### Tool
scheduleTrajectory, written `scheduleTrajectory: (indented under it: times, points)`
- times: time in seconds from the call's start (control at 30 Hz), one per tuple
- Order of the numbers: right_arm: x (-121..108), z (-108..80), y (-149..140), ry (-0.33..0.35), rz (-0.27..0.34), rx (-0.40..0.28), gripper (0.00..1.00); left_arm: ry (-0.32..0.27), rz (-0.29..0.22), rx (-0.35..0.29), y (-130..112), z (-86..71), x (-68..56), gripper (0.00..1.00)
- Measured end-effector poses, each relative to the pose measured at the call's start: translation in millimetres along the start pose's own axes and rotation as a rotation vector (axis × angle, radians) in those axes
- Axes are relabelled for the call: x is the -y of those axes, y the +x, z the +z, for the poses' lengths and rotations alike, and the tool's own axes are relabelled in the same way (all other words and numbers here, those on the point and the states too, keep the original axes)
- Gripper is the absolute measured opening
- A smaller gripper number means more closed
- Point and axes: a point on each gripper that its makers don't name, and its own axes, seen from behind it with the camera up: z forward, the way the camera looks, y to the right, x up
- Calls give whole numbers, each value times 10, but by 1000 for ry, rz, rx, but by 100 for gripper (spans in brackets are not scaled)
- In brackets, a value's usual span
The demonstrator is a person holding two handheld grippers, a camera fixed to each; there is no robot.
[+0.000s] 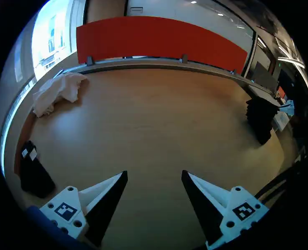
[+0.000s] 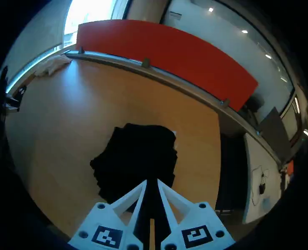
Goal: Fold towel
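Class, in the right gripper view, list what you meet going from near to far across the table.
white two-finger right gripper → black crumpled cloth pile → white crumpled towel → grey metal rail → red partition panel

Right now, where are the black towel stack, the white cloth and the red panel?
black towel stack [image 2: 133, 160]: right gripper view, middle of its top.
white cloth [image 1: 58, 91]: left gripper view, middle of the crumpled heap.
red panel [image 1: 154, 39]: left gripper view, centre of its face.

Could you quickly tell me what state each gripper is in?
Left gripper: open, holding nothing.
Right gripper: shut over the black towel; grip unclear.
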Motion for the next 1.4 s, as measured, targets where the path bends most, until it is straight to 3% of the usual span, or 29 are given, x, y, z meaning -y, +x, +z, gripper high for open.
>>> scheduleTrajectory:
  times: [0.4, 0.87, 1.4]
  points:
    - [2, 59, -445, -7, 67, 65, 2, 3, 12, 7, -22, 5, 11, 96]
    - [82, 286, -867, -6, 146, 128, 2, 15, 17, 19, -75, -16, 20, 96]
    - [91, 472, -1070, -5, 216, 156, 2, 23, 24, 26, -100, -32, -12, 96]
